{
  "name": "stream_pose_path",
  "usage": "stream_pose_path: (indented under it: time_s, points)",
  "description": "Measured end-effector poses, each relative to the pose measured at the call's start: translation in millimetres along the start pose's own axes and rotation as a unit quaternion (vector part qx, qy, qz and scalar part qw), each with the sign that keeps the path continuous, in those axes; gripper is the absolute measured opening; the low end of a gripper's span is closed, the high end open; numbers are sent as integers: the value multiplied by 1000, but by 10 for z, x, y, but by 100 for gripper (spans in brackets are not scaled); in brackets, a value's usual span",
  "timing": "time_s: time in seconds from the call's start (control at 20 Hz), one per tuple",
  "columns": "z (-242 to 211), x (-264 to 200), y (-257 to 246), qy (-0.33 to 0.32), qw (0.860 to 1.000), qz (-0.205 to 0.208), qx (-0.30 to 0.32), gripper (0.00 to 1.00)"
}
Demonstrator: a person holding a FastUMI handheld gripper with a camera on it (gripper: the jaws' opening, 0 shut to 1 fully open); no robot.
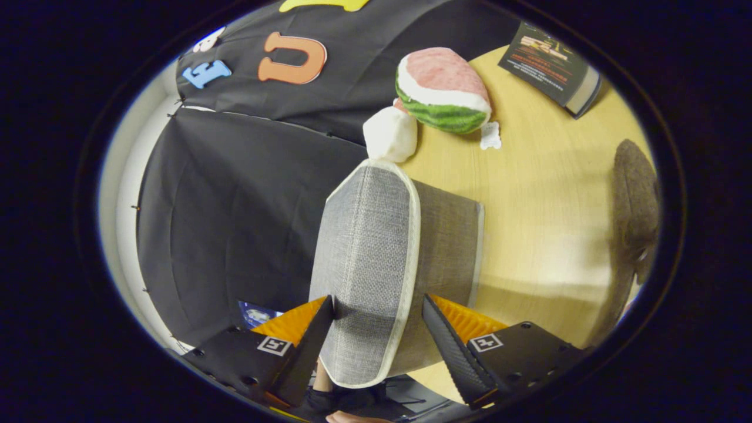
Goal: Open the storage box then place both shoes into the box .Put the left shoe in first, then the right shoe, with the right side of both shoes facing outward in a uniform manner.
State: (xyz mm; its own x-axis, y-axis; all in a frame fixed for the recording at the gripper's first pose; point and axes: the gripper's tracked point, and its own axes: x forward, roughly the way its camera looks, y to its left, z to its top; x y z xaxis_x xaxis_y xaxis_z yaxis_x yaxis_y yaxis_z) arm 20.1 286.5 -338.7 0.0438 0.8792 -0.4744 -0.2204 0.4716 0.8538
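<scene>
The grey fabric storage box (446,247) stands on the pale wooden table (546,194). Its lid (367,247), grey with white piping, faces me and runs down between my fingers. My gripper (379,338) straddles the lid's near end. The left finger (311,343) touches the lid's edge. The right finger (449,346) stands just off the piping with a thin gap, so the jaws are open around the lid. A brown felt-like thing (637,200), possibly a shoe, lies on the table beyond the box; its shape is unclear.
A watermelon-slice plush (443,91) and a white plush lump (390,135) sit at the table's edge beyond the box, with a small white tag (490,135) beside them. A dark book (552,64) lies farther off. Part of a hand (346,417) shows below the fingers.
</scene>
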Motion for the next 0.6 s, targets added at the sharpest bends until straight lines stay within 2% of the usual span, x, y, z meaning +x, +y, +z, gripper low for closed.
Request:
stream_pose_path:
  time_s: [0.05, 0.1, 0.15, 0.35, 0.45, 0.5, 0.6]
  points:
    - [6, -4, 3, 2, 1000, 7, 6, 85]
    - [-22, 7, 2, 3, 1000, 14, 9, 83]
    - [-32, -2, -9, 5, 1000, 17, 11, 76]
    - [-37, -123, 35, 7, 999, 31, 10, 67]
    - [-22, -238, 154, 5, 999, 48, 10, 67]
    - [-23, -284, 240, 5, 998, 60, 7, 59]
    - [67, -286, 242, -15, 999, 37, 1, 44]
